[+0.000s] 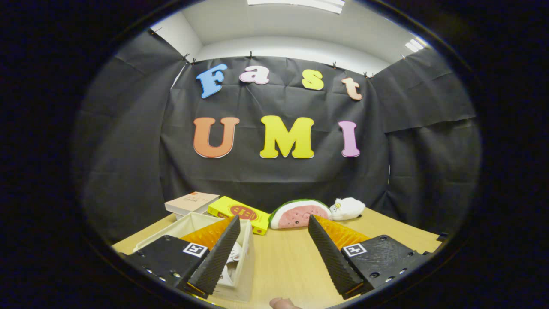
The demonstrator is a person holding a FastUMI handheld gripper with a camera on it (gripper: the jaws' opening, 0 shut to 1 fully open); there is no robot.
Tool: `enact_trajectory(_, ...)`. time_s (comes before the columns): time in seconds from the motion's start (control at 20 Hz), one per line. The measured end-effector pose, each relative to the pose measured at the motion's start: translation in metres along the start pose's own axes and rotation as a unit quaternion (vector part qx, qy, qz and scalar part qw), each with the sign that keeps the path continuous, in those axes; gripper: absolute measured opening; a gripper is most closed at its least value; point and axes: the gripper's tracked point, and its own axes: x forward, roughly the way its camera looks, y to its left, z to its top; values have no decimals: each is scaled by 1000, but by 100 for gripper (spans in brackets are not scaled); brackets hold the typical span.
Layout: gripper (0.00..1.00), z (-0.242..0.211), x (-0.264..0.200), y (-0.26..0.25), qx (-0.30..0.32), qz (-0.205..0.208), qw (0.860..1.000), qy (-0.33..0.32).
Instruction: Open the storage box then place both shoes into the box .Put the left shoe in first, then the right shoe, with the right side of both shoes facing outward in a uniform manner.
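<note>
My gripper is open, its two black ribbed fingers spread wide above the wooden table, with nothing between them. The cream storage box stands open on the table, under and beyond my left finger, which hides much of its inside. Just right of that finger, something white with dark marks lies inside the box; I cannot tell whether it is a shoe. The right finger hangs over bare table.
At the back of the table lie a beige book, a yellow book, a watermelon-slice plush and a small white plush animal. A person's fingertip pokes up between the finger bases. Black cloth walls stand close behind.
</note>
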Motion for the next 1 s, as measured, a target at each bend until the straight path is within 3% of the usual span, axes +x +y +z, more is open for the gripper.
enact_trajectory(0.25,98,19,-29,-42,-16,-23,998,-56)
enact_trajectory(0.5,98,8,-52,-77,14,-5,1000,-27)
enact_trajectory(1.0,97,17,-100,-125,11,4,998,-62)
